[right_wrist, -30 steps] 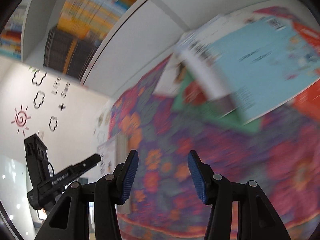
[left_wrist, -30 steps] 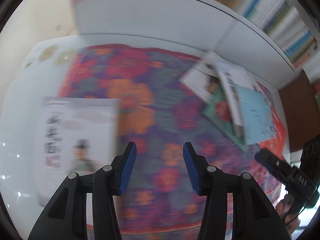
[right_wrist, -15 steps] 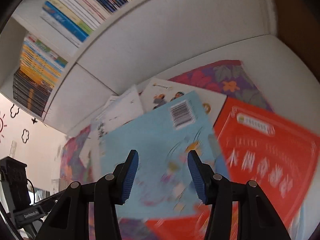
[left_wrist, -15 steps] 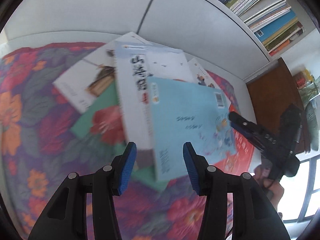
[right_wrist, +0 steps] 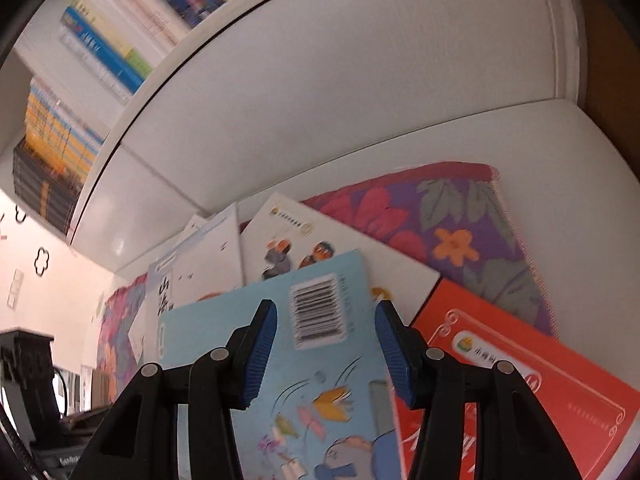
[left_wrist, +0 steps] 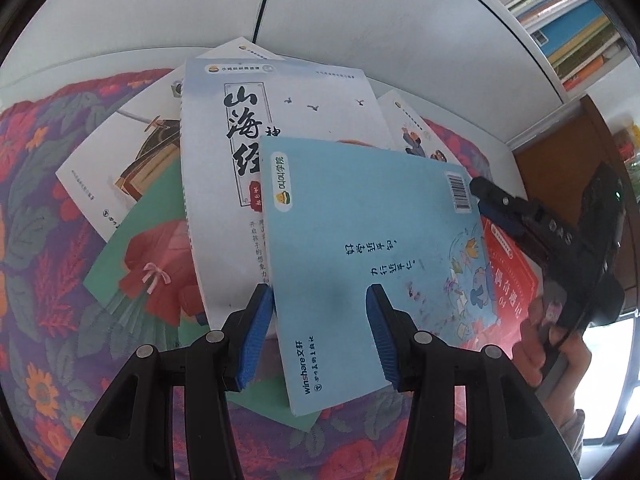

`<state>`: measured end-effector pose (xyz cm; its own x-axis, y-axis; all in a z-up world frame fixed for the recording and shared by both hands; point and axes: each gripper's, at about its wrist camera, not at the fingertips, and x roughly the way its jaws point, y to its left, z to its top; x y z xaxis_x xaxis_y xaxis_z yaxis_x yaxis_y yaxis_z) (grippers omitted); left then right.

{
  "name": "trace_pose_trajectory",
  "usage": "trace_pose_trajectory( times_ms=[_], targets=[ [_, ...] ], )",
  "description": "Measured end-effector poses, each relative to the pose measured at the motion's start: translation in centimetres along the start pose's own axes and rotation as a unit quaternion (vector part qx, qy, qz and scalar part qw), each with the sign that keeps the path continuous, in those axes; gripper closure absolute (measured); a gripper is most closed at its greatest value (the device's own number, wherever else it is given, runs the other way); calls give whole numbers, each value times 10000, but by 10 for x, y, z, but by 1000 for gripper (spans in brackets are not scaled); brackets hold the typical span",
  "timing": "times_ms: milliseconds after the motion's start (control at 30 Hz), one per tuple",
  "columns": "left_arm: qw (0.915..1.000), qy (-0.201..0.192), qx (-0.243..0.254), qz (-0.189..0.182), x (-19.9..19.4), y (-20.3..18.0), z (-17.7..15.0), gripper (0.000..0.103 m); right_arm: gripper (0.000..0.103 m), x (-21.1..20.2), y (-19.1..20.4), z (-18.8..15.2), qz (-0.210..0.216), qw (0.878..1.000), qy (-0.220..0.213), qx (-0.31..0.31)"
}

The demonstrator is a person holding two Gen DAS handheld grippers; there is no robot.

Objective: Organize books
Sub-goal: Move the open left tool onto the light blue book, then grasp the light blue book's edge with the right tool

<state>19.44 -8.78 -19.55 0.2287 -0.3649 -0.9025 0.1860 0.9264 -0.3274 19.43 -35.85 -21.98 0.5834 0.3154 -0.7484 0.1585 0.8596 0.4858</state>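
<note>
A loose pile of books lies on a floral cloth point(left_wrist: 48, 240). On top is a light blue book point(left_wrist: 372, 248) with its barcode side up. Under it lie a white book with black calligraphy point(left_wrist: 224, 152), a green book with a red dress point(left_wrist: 148, 264), a red book point(left_wrist: 512, 280) and two more white ones. My left gripper point(left_wrist: 320, 328) hovers open over the blue book's near edge, close to its spine. My right gripper point(right_wrist: 326, 344) is open over the barcode corner of the blue book point(right_wrist: 320, 384), with the red book point(right_wrist: 520, 380) just to its right. Nothing is gripped.
A white cabinet front point(left_wrist: 360, 20) rises right behind the pile, with shelves of upright books point(left_wrist: 560, 12) above it. Brown wooden furniture point(left_wrist: 568, 152) stands at the right. A person's hand point(left_wrist: 560, 352) holds the right gripper point(left_wrist: 486, 204) at the pile's right edge.
Both grippers have swept over the floral cloth to the book pile and come down closer to it. They now slow above the blue book. The jaws have kept the same width.
</note>
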Motion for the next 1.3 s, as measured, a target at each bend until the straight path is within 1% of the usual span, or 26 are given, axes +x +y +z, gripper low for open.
trace_pose_trajectory(
  times_ms=[33, 133, 233, 333, 400, 467, 600, 633, 700, 800, 833, 900, 967, 1000, 1067, 1100, 1167, 1300],
  targets=[
    [10000, 9, 61, 24, 0, -1, -1, 57, 52, 1, -4, 1, -8, 10000, -38, 75],
    [9998, 83, 187, 76, 2, -2, -1, 57, 49, 7, -17, 2, 575, 9977, 85, 348],
    [9997, 72, 210, 63, 3, -2, -1, 57, 48, 9, -15, 6, 656, 9976, 186, 133],
    [9996, 72, 250, 118, 3, -1, -2, 57, 47, 2, -17, 8, 843, 9960, 219, 191],
    [9995, 75, 270, 144, 3, 0, -2, 57, 47, -10, -15, 8, 1033, 9944, 143, 161],
    [9996, 79, 253, 130, 4, 0, -2, 57, 47, -26, -13, 9, 1313, 9912, 0, 141],
    [9998, 64, 145, 112, -1, 8, -7, 57, 47, -59, -1, 8, 1975, 9801, -200, 58],
    [9998, 63, 125, 115, -2, 10, -8, 57, 47, -64, 1, 7, 2075, 9780, -196, 5],
    [9998, 76, 100, 150, -5, 14, -10, 57, 47, -70, 4, 1, 2096, 9778, -64, -55],
    [9997, 97, 105, 201, -10, 24, -12, 57, 47, -67, -2, -24, 1878, 9818, 278, -57],
    [9997, 103, 99, 212, -12, 27, -13, 57, 47, -63, -6, -36, 1750, 9834, 470, -30],
    [9997, 124, 87, 206, -15, 33, -13, 57, 47, -55, -14, -61, 1656, 9828, 812, 40],
    [9997, 158, 98, 154, -17, 35, -13, 57, 52, -48, -18, -78, 1656, 9806, 1045, 37],
    [9996, 177, 133, 169, -16, 33, -12, 57, 53, -47, -21, -87, 1646, 9808, 1048, 7],
    [9991, 190, 246, 284, -15, 30, -12, 56, 55, -47, -27, -89, 1456, 9858, 840, 40],
    [9987, 177, 332, 345, -14, 27, -13, 55, 55, -46, -32, -87, 1498, 9861, 713, 132],
    [9982, 149, 422, 391, -9, 21, -13, 51, 55, -39, -42, -80, 1692, 9827, 606, 438],
    [9967, 120, 603, 531, -6, 16, -15, 49, 54, -24, -31, -66, 1565, 9870, 356, 7]
  ],
)
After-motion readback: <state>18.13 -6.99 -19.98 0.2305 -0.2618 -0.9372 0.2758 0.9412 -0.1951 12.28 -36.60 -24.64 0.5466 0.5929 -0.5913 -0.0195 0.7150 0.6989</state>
